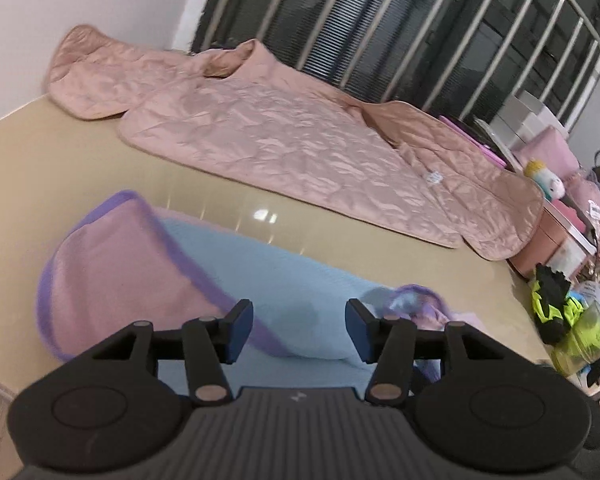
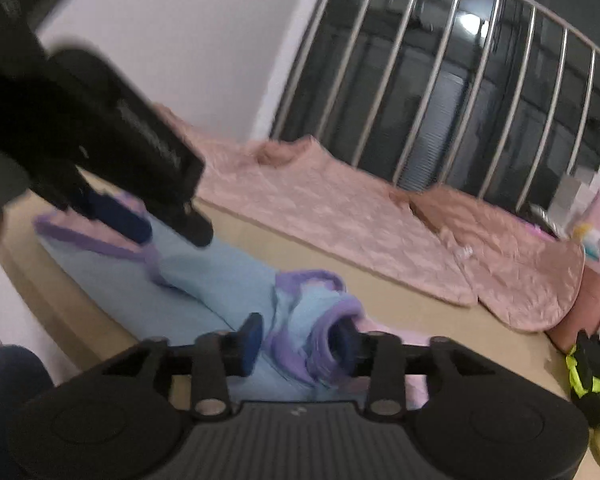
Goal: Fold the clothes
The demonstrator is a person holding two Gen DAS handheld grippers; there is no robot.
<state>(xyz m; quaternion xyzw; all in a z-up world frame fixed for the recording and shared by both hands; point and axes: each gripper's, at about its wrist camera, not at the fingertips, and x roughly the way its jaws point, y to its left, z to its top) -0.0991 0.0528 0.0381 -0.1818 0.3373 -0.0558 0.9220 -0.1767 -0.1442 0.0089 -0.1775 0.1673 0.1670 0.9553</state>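
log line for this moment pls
left gripper: open over blue garment | right gripper: open around bunched cuff | pink jacket: untouched

The table (image 1: 28, 168) is big and tan, with a smooth, shiny top that shows a small bright spot of light. A pink puffy jacket (image 1: 284, 136) lies flat on the far side, spread out wide, close to the wall and the metal bars. One of its sleeves reaches toward the far left corner. Nearer, a soft blue garment (image 1: 268, 280) lies on the table, with purple edges and a pink inside showing where a flap is turned over. The two clothes do not touch; bare table runs between them. In the right wrist view the blue garment (image 2: 220, 276) is bunched up at one end.
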